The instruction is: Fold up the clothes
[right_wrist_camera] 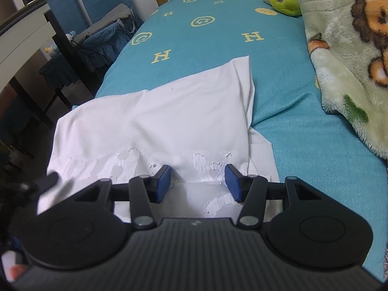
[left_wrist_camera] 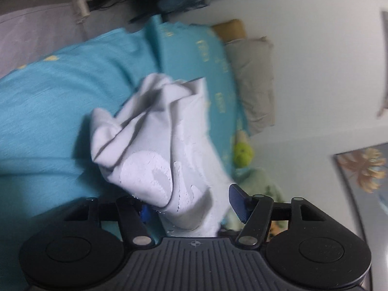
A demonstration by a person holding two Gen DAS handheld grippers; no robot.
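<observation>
A: While the right gripper points down at the bed with its jaws spread, what lies nearest its blue pads?

B: The white cotton garment with the cracked white print. The printed band runs crosswise under and just ahead of the pads, which stand apart over the cloth without clearly pinching it. The garment lies partly folded on the turquoise bedsheet patterned with yellow letters and smiley faces.

A: And the left gripper?

B: A bunch of the same cloth sits between its jaws. One pad stands clear of the cloth and the other is hidden, so I cannot tell whether it grips.

A: Which hand is better placed?

B: The left, I judge; it has the free end, and the fold axis runs along that printed band. Farther off lie a fleecy green lion-print blanket and a green plush toy.
</observation>
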